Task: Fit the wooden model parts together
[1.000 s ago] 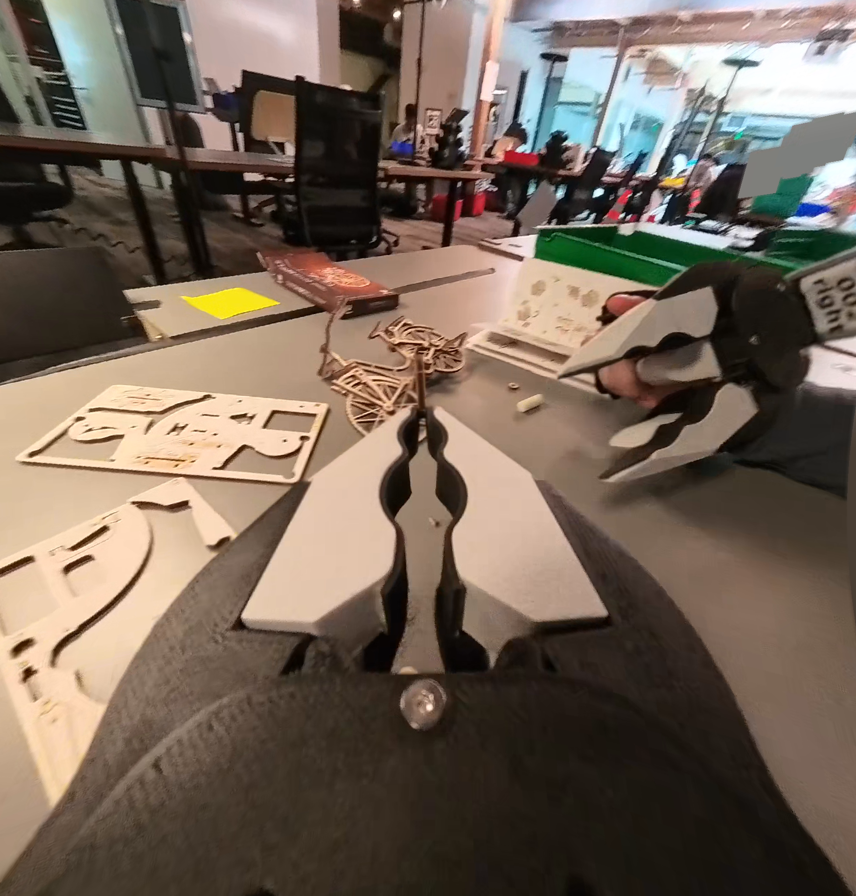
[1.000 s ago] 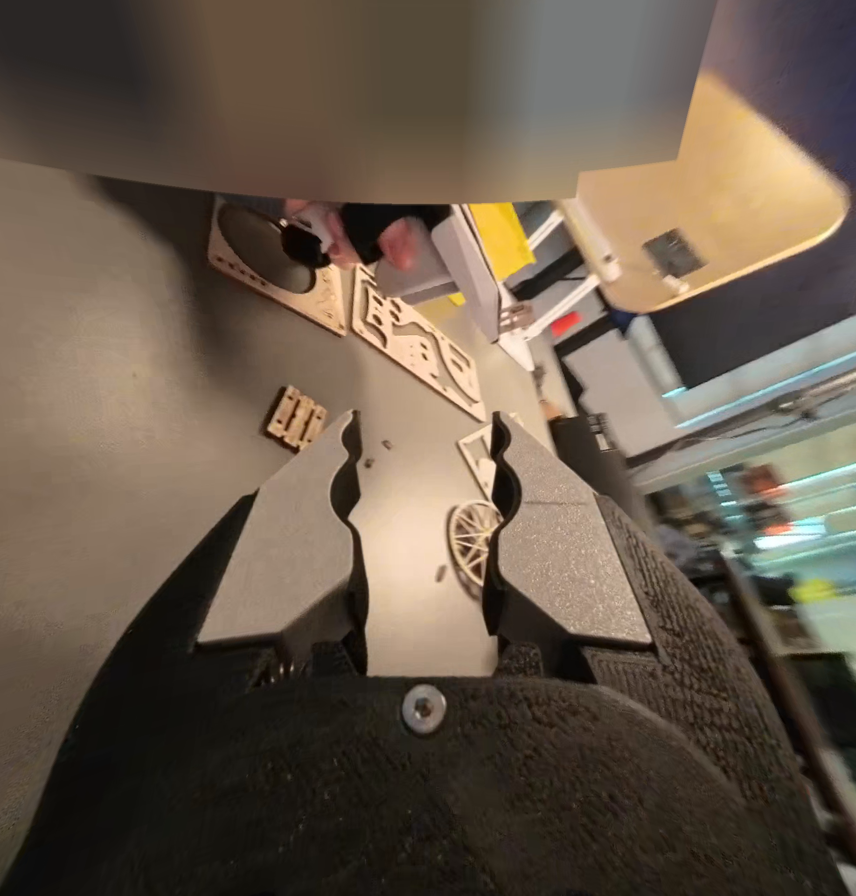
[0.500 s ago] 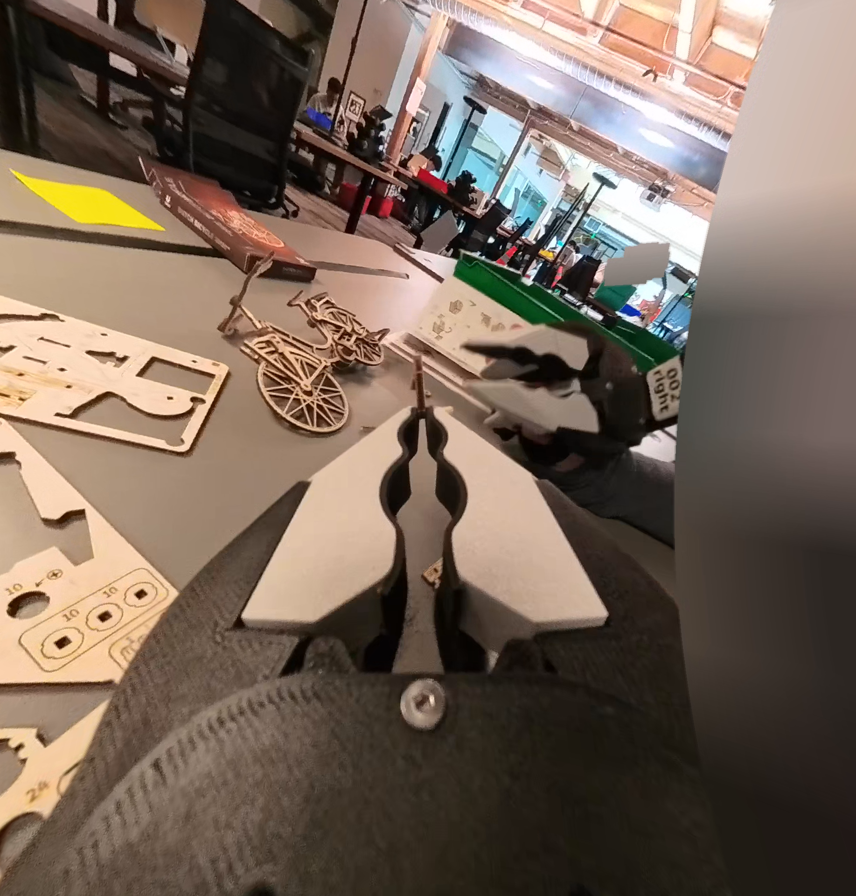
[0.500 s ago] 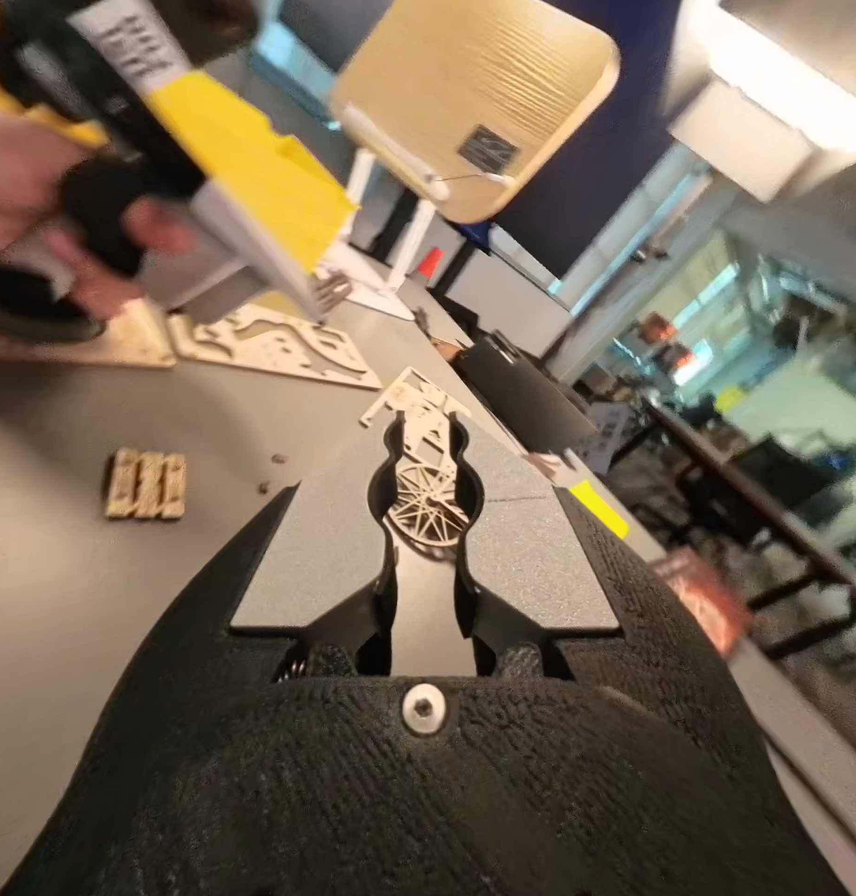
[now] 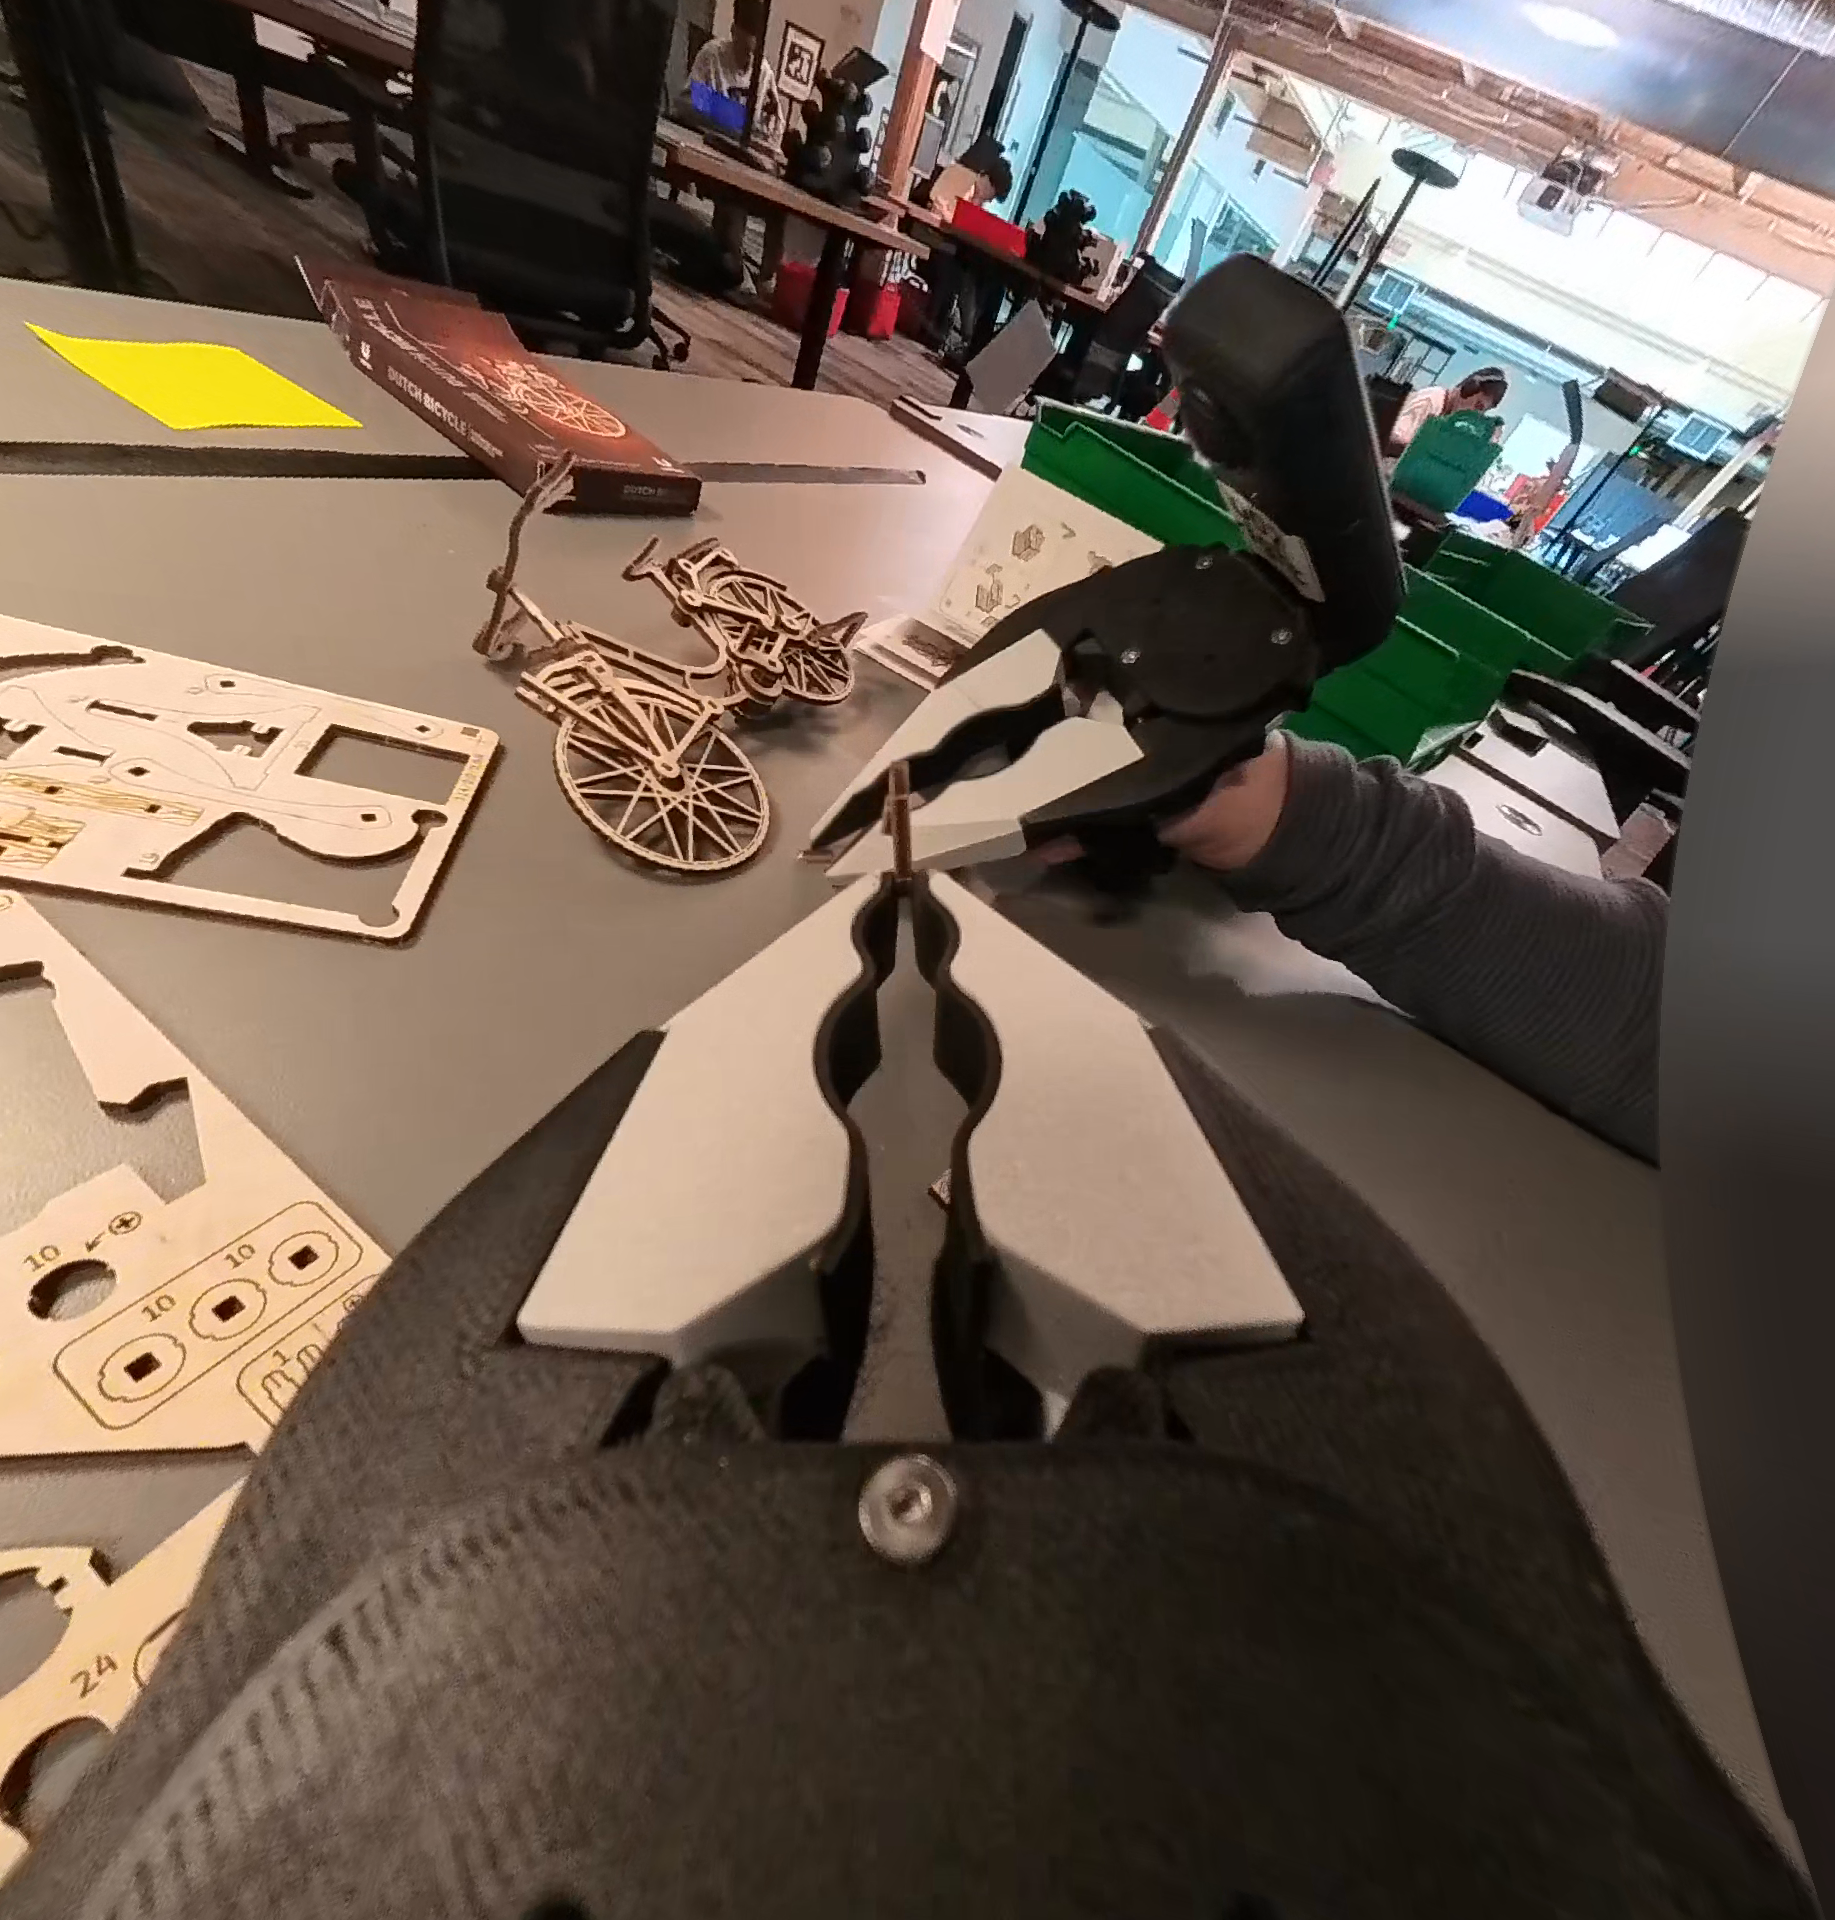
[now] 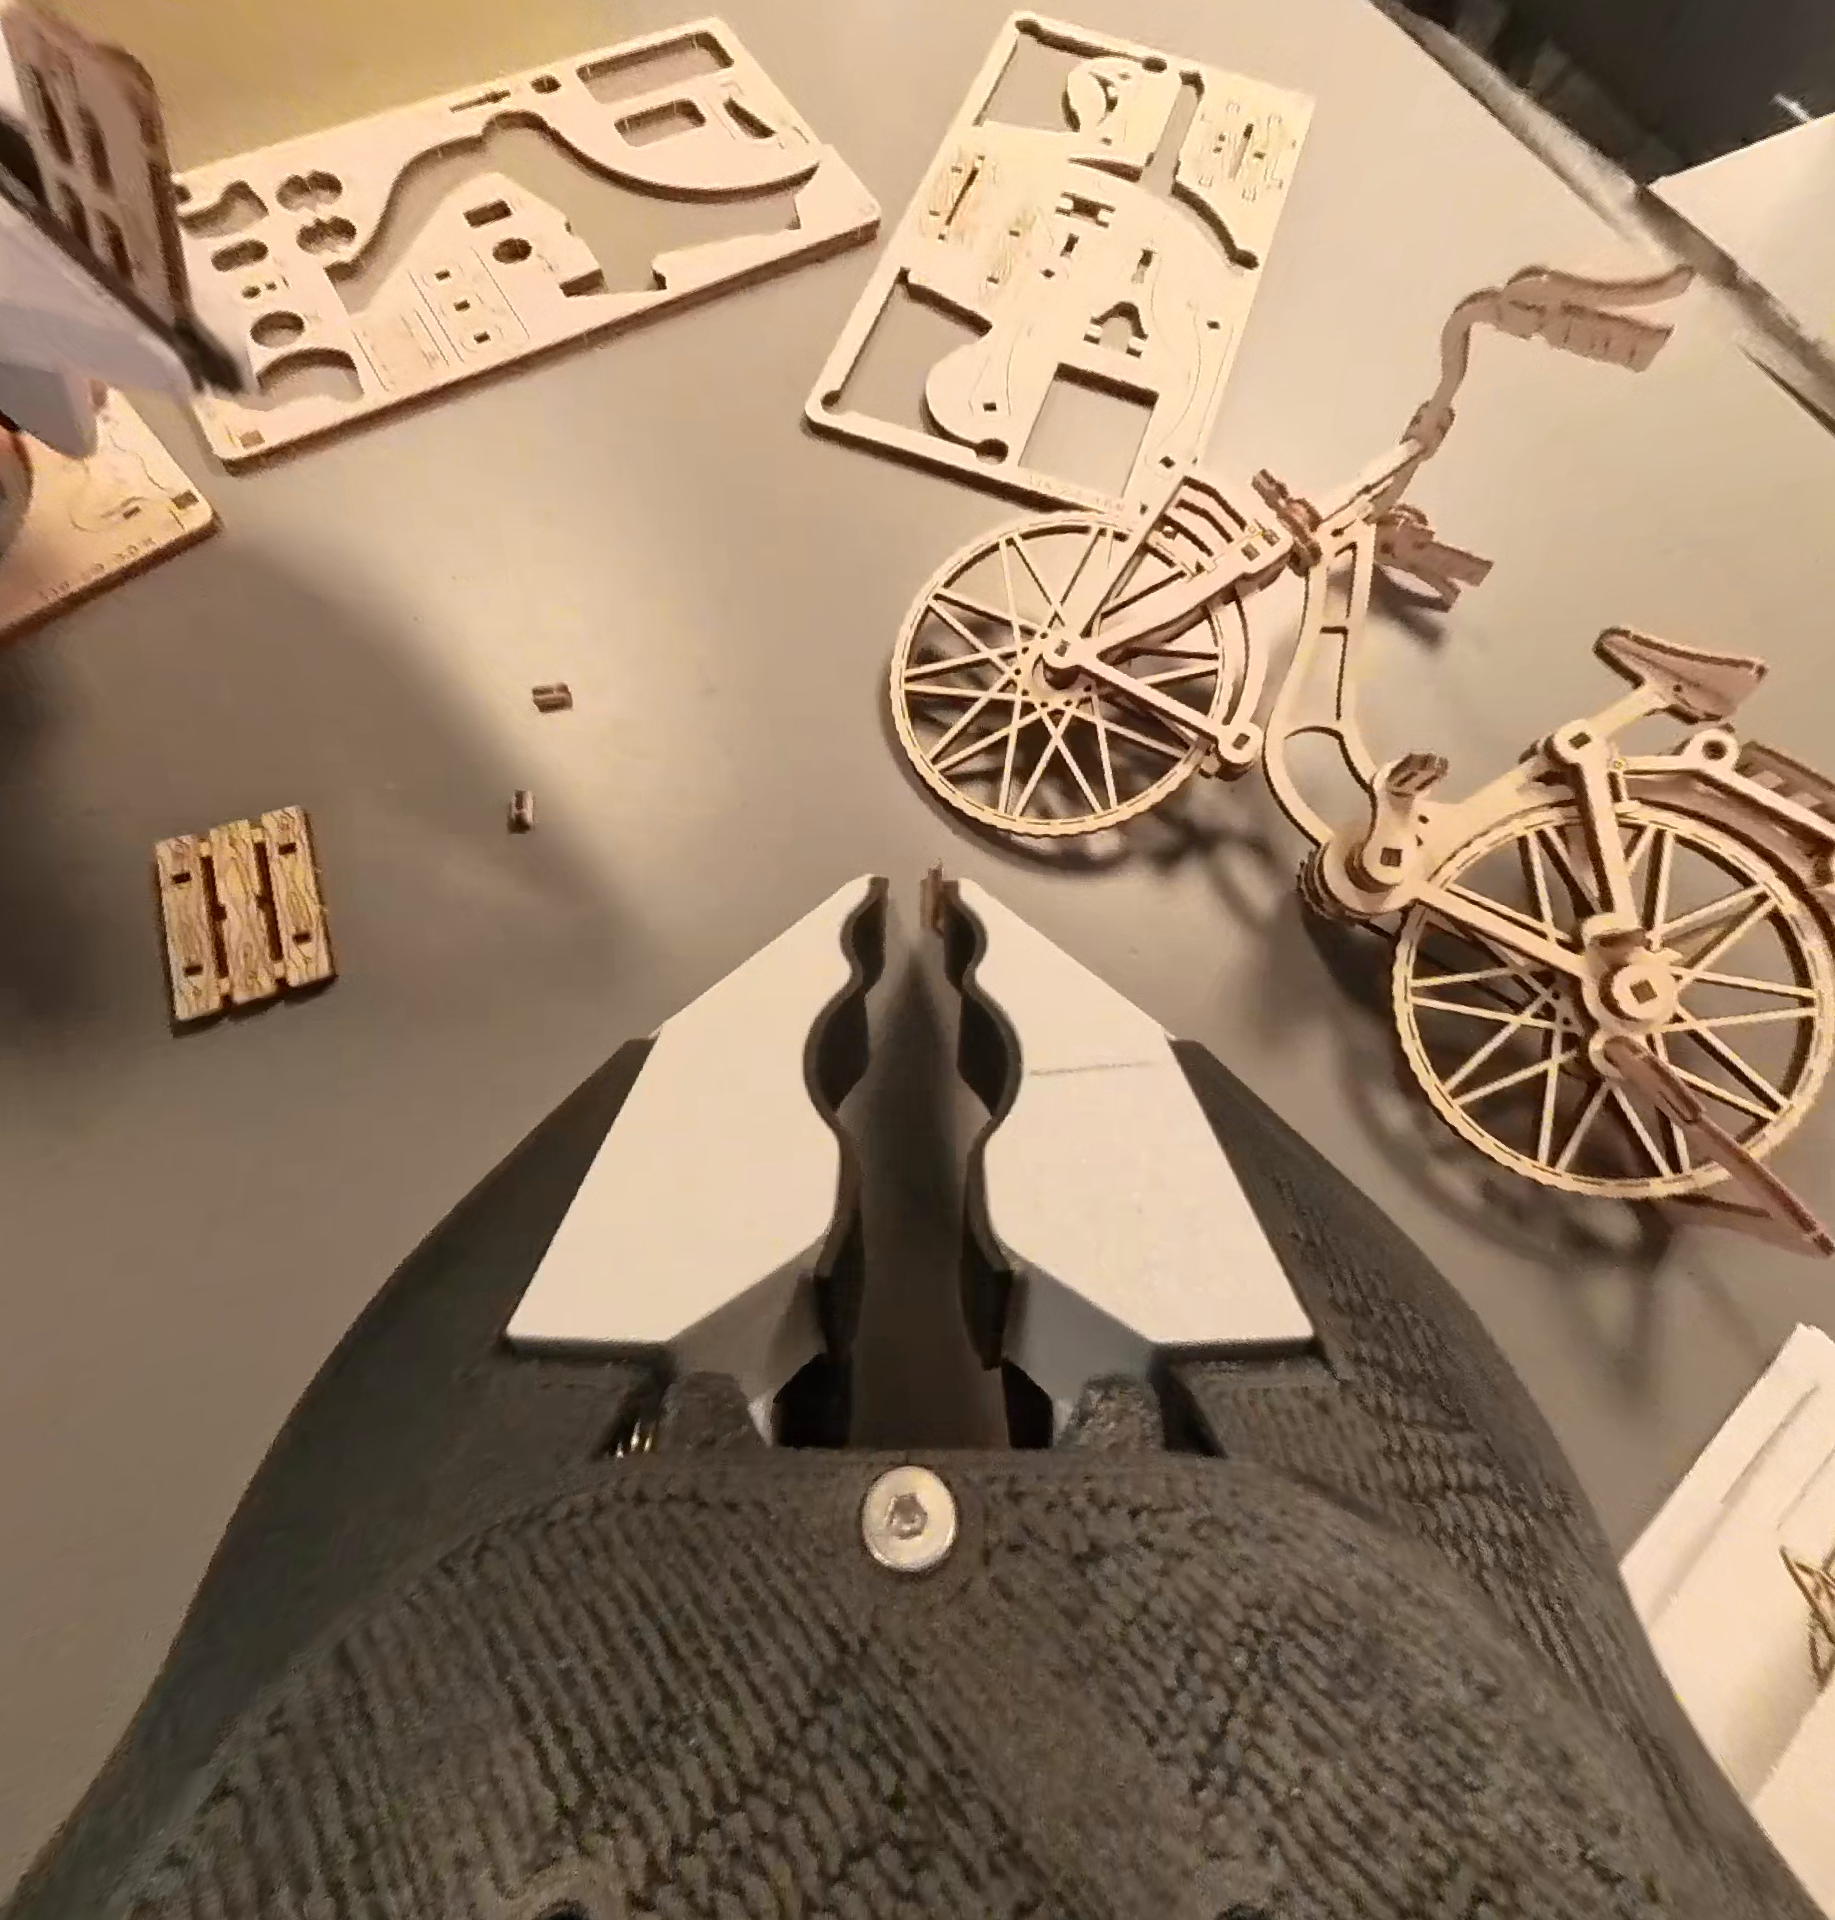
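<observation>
A thin wooden panel is pinched upright by the left hand-held gripper. A tiny wooden peg sits in the nearly closed right hand-held gripper, which has swung down over the grey worktop. Only the right wrist view shows the slatted piece; the model bicycle lies beside.

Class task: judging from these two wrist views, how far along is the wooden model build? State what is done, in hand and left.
Done: the bicycle lies on its side with wheels, frame, saddle and handlebar joined. In hand: the left gripper is shut on a slotted panel; the right gripper pinches a small peg. Left: likely joining these; a slatted piece and two loose pegs lie unused.
</observation>
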